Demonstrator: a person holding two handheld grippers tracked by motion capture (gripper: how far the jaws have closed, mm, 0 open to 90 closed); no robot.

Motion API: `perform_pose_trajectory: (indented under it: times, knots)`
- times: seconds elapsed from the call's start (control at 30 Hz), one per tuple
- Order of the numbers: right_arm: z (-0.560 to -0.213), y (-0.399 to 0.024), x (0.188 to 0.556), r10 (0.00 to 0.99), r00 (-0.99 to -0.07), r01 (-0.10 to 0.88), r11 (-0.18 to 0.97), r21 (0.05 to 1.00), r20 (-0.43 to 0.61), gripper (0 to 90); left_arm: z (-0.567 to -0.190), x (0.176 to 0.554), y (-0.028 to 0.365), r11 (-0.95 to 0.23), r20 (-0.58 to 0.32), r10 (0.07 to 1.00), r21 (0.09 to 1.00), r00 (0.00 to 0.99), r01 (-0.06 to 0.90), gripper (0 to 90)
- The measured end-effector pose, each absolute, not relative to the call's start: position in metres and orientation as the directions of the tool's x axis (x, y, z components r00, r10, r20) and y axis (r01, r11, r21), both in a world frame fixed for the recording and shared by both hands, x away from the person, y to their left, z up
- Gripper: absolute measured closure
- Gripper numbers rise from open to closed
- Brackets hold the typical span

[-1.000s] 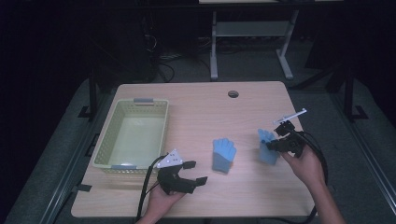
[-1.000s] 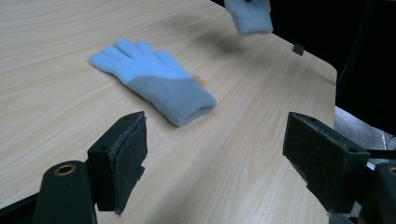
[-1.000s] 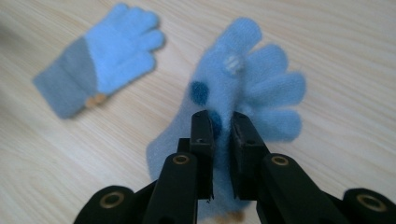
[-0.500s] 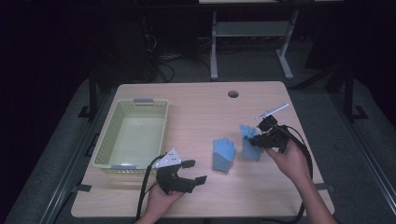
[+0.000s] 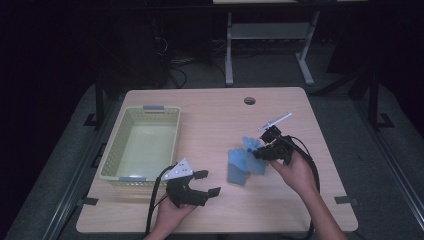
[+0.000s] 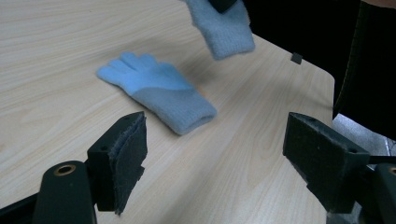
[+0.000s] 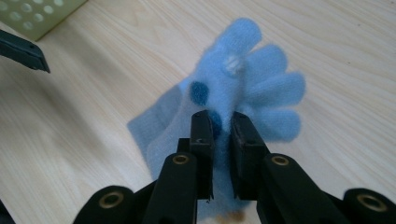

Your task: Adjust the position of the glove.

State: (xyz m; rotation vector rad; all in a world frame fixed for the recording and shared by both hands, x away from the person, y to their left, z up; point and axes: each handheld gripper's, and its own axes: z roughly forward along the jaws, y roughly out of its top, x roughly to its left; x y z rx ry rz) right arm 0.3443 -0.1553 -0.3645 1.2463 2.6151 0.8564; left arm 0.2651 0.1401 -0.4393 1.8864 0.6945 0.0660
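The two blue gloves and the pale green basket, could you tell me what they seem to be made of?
The two blue gloves, one lying flat and one pinched, look like soft knitted fleece, fuzzy and matte. The pale green basket looks like moulded plastic, with perforated walls and a slight sheen.

Blue gloves, black jaws, pale wood, as I see it from my station.

The glove lying on the table (image 6: 159, 95) is two-toned: bright sky blue over the fingers, a greyer, duller blue toward the cuff. The held glove (image 7: 252, 88) shows the same light blue, with two darker blue round spots and a small whitish fleck on it. My right gripper (image 7: 219, 123) and left gripper (image 5: 202, 184) are matte black, with brass-coloured rings at the joints; the left carries a light grey plate. The table (image 5: 210, 115) is pale wood with fine grain. The basket (image 5: 167, 122) is pale yellow-green, its walls dotted with holes.
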Motion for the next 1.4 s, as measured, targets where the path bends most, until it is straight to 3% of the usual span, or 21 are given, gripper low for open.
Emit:
perform_pose_trajectory:
  times: [1.4]
  knots:
    - [-0.413,-0.114,0.357,0.745,-0.628,0.737,0.476,0.480,0.226,79.7,-0.437,0.267,0.147,-0.253,-0.274,0.505,0.859,0.818,0.444,21.2]
